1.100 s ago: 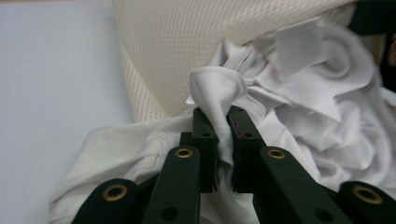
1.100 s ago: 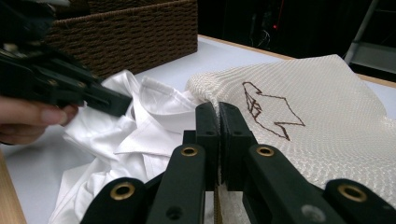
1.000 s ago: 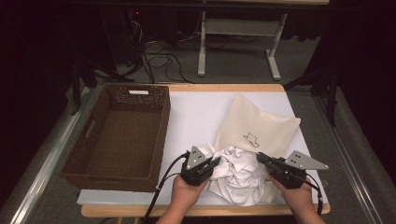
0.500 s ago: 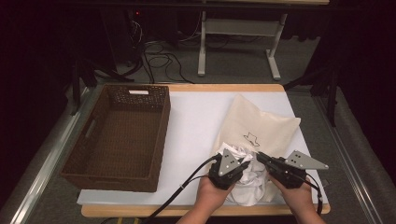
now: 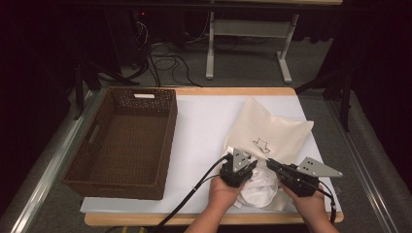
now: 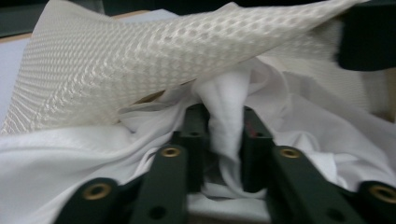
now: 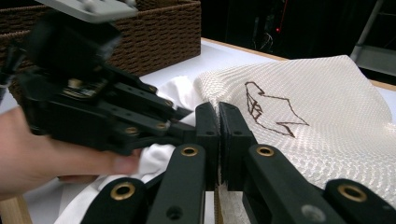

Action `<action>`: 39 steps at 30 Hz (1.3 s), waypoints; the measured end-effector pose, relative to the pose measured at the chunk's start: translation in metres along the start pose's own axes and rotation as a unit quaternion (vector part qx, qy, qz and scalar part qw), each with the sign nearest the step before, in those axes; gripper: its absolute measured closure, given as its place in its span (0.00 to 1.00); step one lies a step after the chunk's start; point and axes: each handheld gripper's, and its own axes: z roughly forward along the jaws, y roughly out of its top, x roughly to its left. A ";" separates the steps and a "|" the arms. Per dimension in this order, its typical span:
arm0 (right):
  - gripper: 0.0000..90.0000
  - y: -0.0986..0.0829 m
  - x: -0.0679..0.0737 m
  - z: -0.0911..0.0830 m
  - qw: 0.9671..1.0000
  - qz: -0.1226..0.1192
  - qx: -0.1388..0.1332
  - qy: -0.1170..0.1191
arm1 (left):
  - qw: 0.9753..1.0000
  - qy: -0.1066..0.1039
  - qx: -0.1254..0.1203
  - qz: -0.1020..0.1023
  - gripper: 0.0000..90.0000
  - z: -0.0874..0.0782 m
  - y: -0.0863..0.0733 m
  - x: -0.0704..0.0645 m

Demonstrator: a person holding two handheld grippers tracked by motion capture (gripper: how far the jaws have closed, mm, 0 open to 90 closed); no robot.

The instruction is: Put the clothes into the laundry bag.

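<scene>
A fold of the white garment (image 6: 224, 116) is pinched between the jaws of the left gripper (image 5: 239, 171), at the near edge of the table (image 5: 204, 121), right of the wicker basket (image 5: 126, 138). The rim of the cream mesh bag (image 5: 269, 131) is clamped by the pressed-together jaws of the right gripper (image 5: 272, 165), with the garment bunched at the bag's mouth

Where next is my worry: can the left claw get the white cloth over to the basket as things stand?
Probably yes. The left claw is shut on the white cloth, and bare table lies between it and the open basket; the cream bag over the cloth might drag.
</scene>
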 end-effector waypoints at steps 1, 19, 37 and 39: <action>0.99 0.000 0.000 0.000 1.000 0.000 0.000 0.000 | 1.000 -0.006 -0.005 -0.001 0.70 -0.005 0.001 -0.001; 0.99 0.000 -0.001 -0.001 1.000 0.000 -0.001 -0.003 | 0.998 0.017 -0.040 -0.048 0.25 -0.068 -0.013 0.039; 0.99 0.000 0.001 0.001 1.000 0.000 -0.002 -0.002 | 1.000 -0.014 -0.005 -0.005 0.95 -0.035 -0.003 -0.001; 0.99 0.001 0.002 0.002 1.000 0.000 -0.002 0.002 | 1.000 -0.016 0.002 -0.010 0.95 -0.025 -0.001 -0.003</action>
